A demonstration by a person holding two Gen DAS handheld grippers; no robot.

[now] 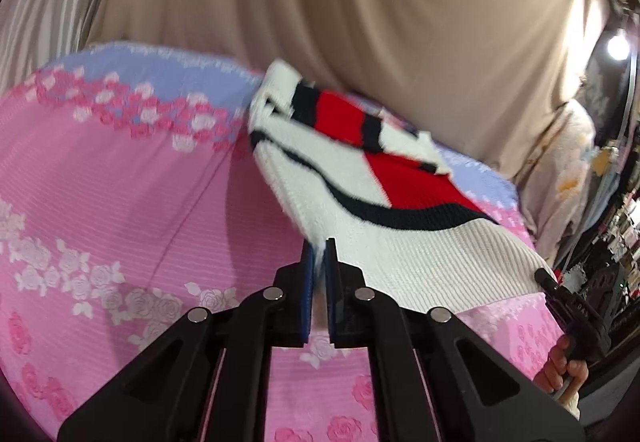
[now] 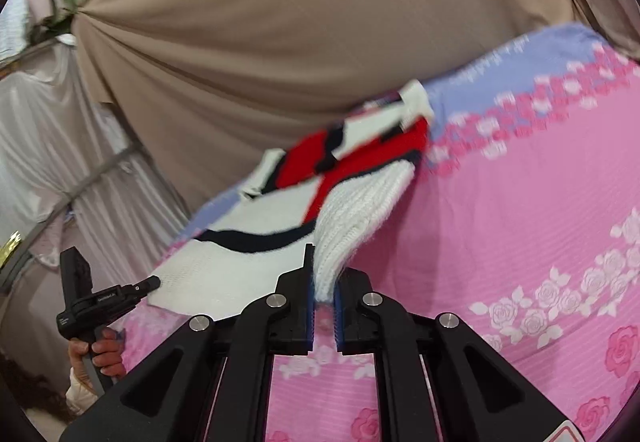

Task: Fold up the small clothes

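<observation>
Your left gripper (image 1: pixel 319 248) has its jaws pinched nearly together on the near left corner of the knit sweater (image 1: pixel 360 178), a wisp of white hem caught between the blue pads (image 1: pixel 307 282). The sweater is white ribbed knit with red panels and dark navy stripes. In the left wrist view it rises from that corner and stretches away to the right, its near hem lifted off the bed sheet (image 1: pixel 100 182) while the far part rests on it. The sheet is pink with printed roses and a lilac band along the far edge. Behind it hangs a tan curtain (image 1: pixel 340 2).

Further right along the same hem, your right gripper (image 2: pixel 323 274) is clamped on a thick bunch of the white knit, which bulges up out of the narrow gap between its jaws. In the right wrist view the sweater lies slack between the two grips, and the other gripper meets the far corner of the hem at the left. Your hand (image 2: pixel 102 354) grips its handle below. At the right edge of the left wrist view your other hand (image 1: pixel 568 370) holds the right gripper's handle.
</observation>
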